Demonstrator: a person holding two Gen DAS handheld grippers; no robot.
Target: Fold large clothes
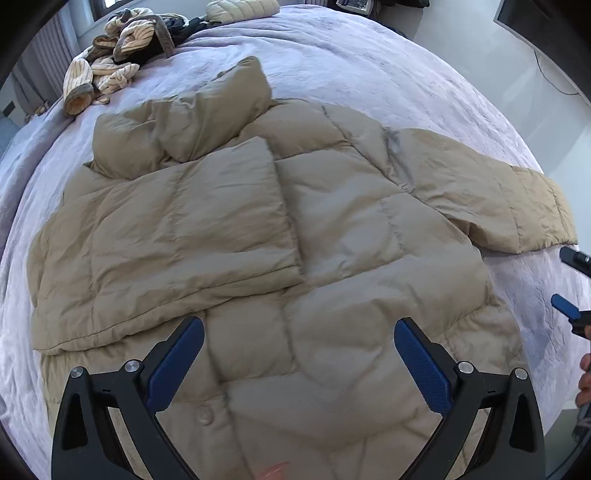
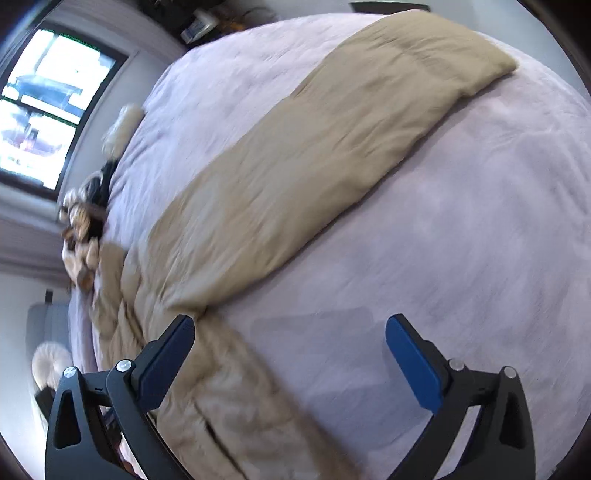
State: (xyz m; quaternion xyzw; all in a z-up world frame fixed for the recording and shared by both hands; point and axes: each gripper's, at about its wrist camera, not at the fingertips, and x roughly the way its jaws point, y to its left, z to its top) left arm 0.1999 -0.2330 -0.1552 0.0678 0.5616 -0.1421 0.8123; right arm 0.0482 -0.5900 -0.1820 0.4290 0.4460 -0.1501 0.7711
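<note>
Left gripper (image 1: 298,332): fingers spread wide, blue pads (image 1: 173,369) facing inward, nothing between them. It hangs over the lower front of the tan puffer jacket (image 1: 332,229); whether the fingertips touch the fabric cannot be told. A snap button (image 1: 204,415) on the jacket front shows between the fingers.

Right gripper (image 2: 290,330): likewise fully released, gripping nothing. Its left finger sits over the edge of the jacket's body, its right finger over bare bedcover. In the left wrist view its two blue tips (image 1: 567,306) enter at the right edge, just off the jacket's side hem, with part of a hand (image 1: 585,376) below them.

The jacket lies front-up, spread flat on the lavender bedcover (image 1: 369,66). One sleeve (image 1: 177,221) is folded across the chest, its cuff ending near the centre line. The other sleeve (image 2: 332,140) stretches straight out to the side, flat on the bedcover, lying ahead of the right gripper and running away from it. The collar (image 1: 221,107) stands puffed up at the far end.

Farther out, a heap of cream striped clothing (image 1: 110,62) lies near the far corner of the bed, well apart from the jacket. A pale quilted item (image 1: 242,8) rests at the far edge. A window (image 2: 48,103) shows in the right wrist view, which is motion-blurred.
</note>
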